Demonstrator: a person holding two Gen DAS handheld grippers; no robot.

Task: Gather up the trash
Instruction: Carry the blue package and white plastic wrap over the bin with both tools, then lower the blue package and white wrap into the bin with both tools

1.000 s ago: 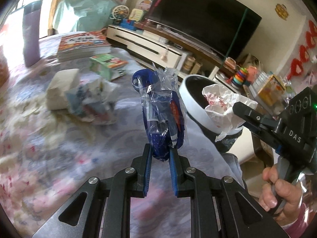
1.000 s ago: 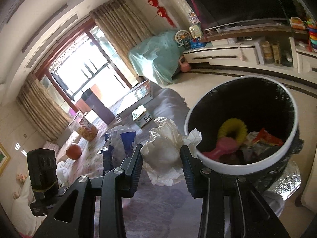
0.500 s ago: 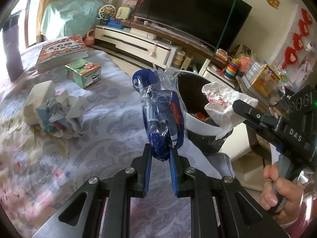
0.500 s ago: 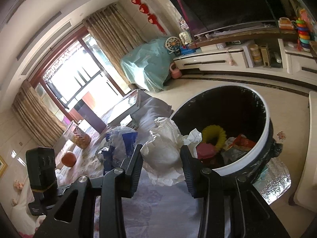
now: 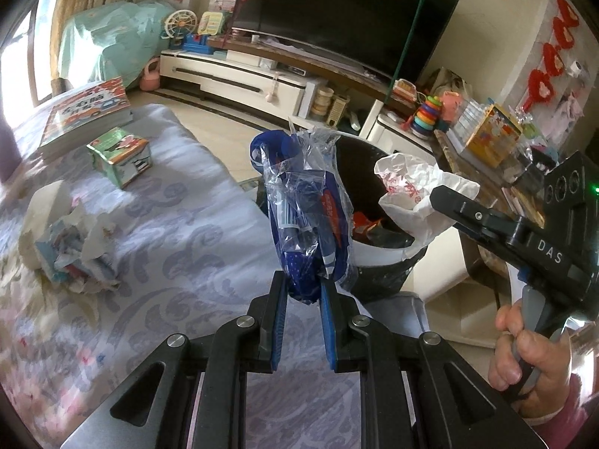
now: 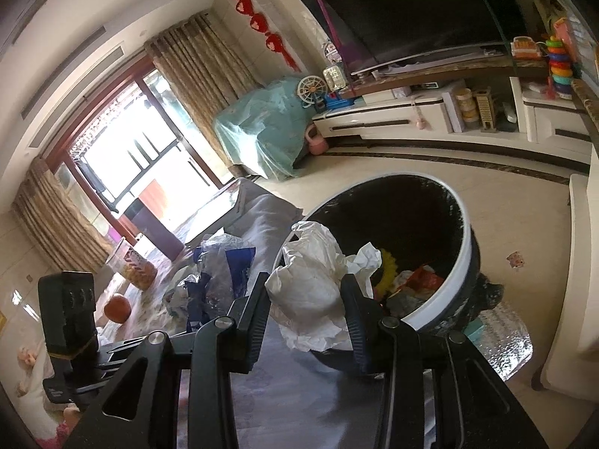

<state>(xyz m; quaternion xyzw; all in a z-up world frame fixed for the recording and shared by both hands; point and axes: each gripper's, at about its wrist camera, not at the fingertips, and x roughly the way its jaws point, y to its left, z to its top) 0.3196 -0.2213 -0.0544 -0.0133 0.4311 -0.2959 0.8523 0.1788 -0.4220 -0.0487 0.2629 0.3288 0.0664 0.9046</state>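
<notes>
Fingers of the left gripper (image 5: pixel 303 292) pinch a blue plastic wrapper (image 5: pixel 307 209) that stands upright above them, near the table's edge. The right gripper (image 6: pixel 306 299) clamps a crumpled white bag (image 6: pixel 318 280) at the rim of the black-lined trash bin (image 6: pixel 460 262), which already contains colourful scraps. On the patterned tablecloth (image 5: pixel 179 232) lie a paper wad (image 5: pixel 71 239), a small box (image 5: pixel 119 153) and books (image 5: pixel 86 112).

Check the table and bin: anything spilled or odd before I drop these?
No spill shows. A crumpled paper pile lies uncollected on the table. Both grippers hold trash beside the bin: left the blue wrapper, right the white wad.
</notes>
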